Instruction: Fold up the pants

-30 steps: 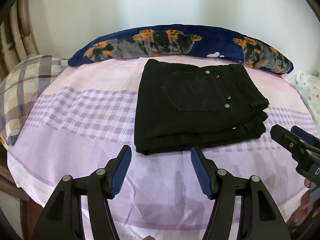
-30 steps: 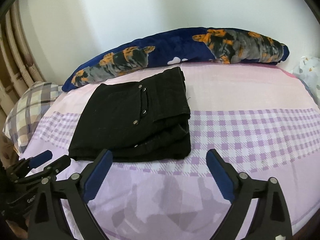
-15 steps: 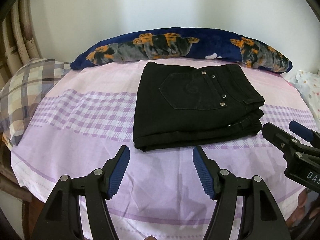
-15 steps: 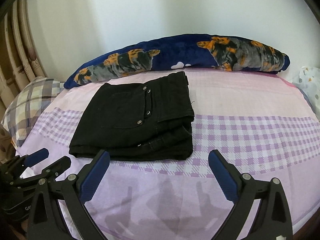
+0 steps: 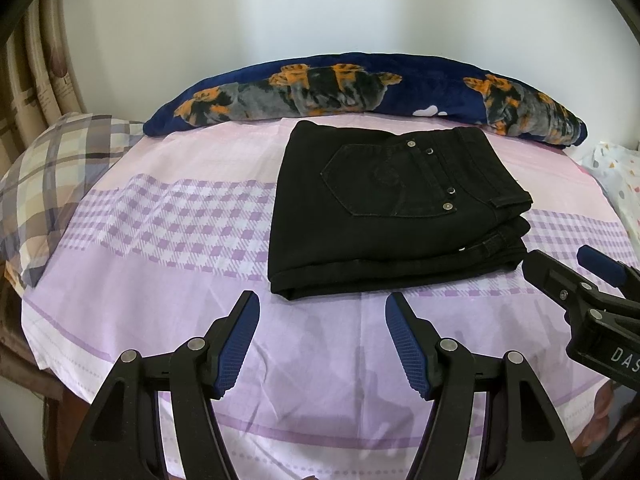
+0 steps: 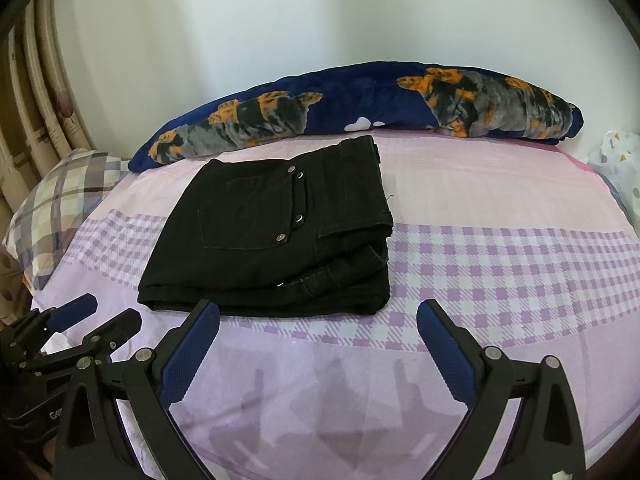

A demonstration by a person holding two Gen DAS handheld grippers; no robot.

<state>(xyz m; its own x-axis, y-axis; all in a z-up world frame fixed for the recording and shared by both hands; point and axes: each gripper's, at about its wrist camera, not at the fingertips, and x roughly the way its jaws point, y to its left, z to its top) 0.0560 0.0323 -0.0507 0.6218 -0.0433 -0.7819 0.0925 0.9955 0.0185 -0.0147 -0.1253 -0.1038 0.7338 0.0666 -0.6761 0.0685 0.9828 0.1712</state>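
Note:
The black pants (image 5: 392,208) lie folded into a compact stack on the pink and purple checked bed sheet (image 5: 172,236), back pocket and rivets facing up. They also show in the right wrist view (image 6: 276,232). My left gripper (image 5: 322,316) is open and empty, held above the sheet just in front of the stack's near edge. My right gripper (image 6: 318,322) is open wide and empty, also in front of the stack. Each gripper shows at the edge of the other's view: the right one (image 5: 568,272) and the left one (image 6: 100,316).
A long navy pillow with orange and grey animal print (image 5: 360,92) lies along the wall behind the pants. A plaid pillow (image 5: 48,176) sits at the left. A white spotted cloth (image 5: 616,172) lies at the far right. Curtains (image 6: 36,100) hang at the left.
Both grippers have drawn back a little from the folded pants and risen slightly. The pants have not moved.

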